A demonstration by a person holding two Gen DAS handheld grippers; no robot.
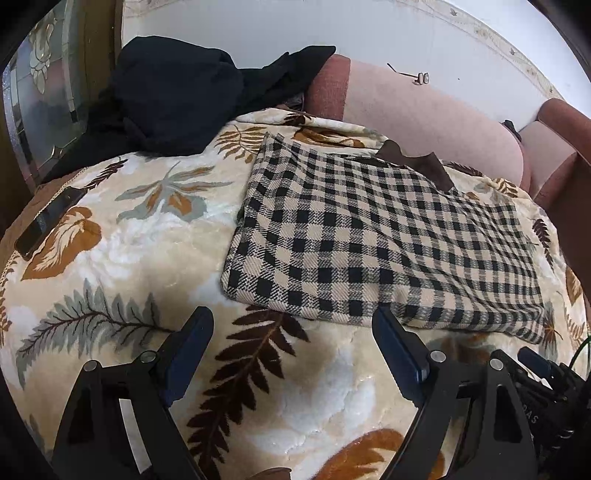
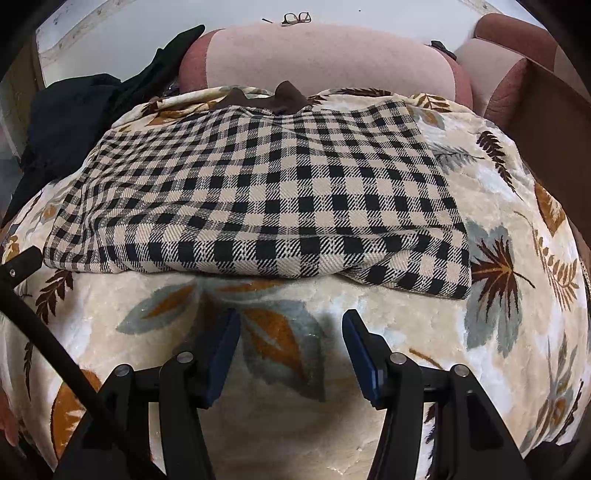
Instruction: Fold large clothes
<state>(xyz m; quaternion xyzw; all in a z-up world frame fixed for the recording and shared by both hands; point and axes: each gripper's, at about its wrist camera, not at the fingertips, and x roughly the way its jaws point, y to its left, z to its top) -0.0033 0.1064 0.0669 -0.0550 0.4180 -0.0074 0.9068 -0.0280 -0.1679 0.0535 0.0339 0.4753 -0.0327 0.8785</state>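
A beige and black checked garment (image 1: 369,240) with a brown collar (image 1: 413,162) lies folded in a flat rectangle on a leaf-patterned blanket (image 1: 147,229). It also shows in the right wrist view (image 2: 266,192), with the collar (image 2: 284,99) at the far edge. My left gripper (image 1: 291,325) is open and empty, just short of the garment's near edge, toward its left corner. My right gripper (image 2: 291,328) is open and empty, a short way in front of the near edge, over the blanket (image 2: 258,424).
A pile of black clothes (image 1: 173,99) lies at the back left, also in the right wrist view (image 2: 74,114). A dark phone (image 1: 44,225) lies on the blanket's left edge. A pink sofa back (image 1: 424,110) rises behind, with glasses (image 2: 295,17) on top.
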